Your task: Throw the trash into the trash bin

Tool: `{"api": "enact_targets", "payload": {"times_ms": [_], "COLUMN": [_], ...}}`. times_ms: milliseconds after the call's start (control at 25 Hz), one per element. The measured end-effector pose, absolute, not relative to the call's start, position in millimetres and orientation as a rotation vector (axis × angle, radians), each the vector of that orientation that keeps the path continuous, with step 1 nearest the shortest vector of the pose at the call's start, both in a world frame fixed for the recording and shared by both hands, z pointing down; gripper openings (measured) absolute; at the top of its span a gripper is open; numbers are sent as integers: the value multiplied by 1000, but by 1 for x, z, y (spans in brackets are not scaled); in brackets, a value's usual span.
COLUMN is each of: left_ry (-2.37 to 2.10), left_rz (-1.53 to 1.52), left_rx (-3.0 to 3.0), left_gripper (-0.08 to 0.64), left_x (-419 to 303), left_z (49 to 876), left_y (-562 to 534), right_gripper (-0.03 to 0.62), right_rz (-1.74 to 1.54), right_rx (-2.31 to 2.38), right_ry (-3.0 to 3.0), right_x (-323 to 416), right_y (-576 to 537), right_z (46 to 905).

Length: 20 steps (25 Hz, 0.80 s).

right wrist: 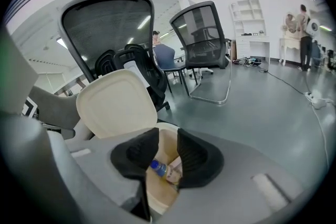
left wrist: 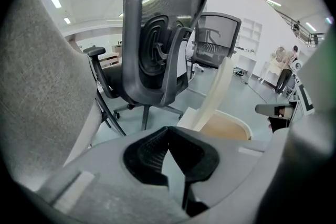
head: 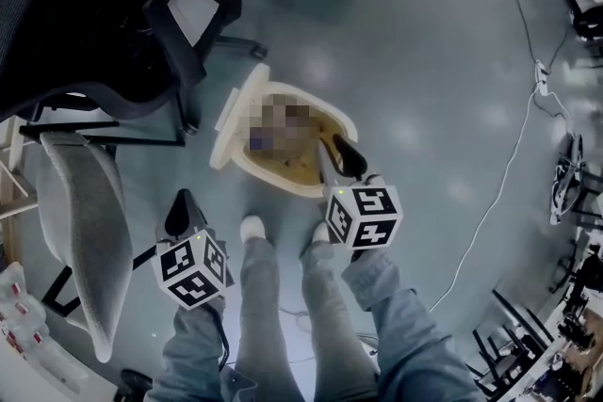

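A cream trash bin (head: 306,186) stands on the floor with its lid (head: 236,113) tipped up and back. My right gripper (head: 337,152) hangs over the bin's right rim, its jaws apart with nothing between them. Through that gap, in the right gripper view (right wrist: 168,136), a clear bottle with a blue cap (right wrist: 161,169) lies inside the bin (right wrist: 169,145), below the raised lid (right wrist: 115,105). My left gripper (head: 182,210) is off to the bin's left, above the floor, its fingertips (left wrist: 168,131) touching and holding nothing. The bin (left wrist: 231,126) lies ahead and right of it.
A black mesh office chair (head: 113,5) stands behind the bin, and a grey padded chair (head: 85,231) is at the left. The person's legs (head: 273,297) and shoes are just in front of the bin. A white cable (head: 509,165) runs over the floor at right. People stand far back (right wrist: 304,34).
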<state>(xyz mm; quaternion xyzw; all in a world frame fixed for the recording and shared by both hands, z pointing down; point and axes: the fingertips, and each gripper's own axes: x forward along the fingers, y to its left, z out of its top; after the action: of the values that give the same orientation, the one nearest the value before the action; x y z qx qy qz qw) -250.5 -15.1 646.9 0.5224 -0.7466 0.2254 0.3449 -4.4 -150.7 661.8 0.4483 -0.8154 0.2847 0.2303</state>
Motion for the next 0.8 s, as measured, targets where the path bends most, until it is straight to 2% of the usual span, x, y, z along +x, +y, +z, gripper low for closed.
{"api": "enact_targets", "payload": {"times_ms": [200,480,800], "left_ry": [-1966,-2018,-1975], "left_rz": [521,418,452], "left_rx": [1326,1403,1593], "left_gripper": [11,11,11], "left_x": [-248,-231,-202], "left_z": [619,531,433], "left_y": [-14,-37,-39], "right_gripper": [69,19,5], "right_rz": [772,691,570], "right_rx": [1223,1241,1233], "right_ry": [-2259,-2257,-2287], "right_x": [4,31,35], "right_y": [-128,-116,-101], "right_z": [621,539,437]}}
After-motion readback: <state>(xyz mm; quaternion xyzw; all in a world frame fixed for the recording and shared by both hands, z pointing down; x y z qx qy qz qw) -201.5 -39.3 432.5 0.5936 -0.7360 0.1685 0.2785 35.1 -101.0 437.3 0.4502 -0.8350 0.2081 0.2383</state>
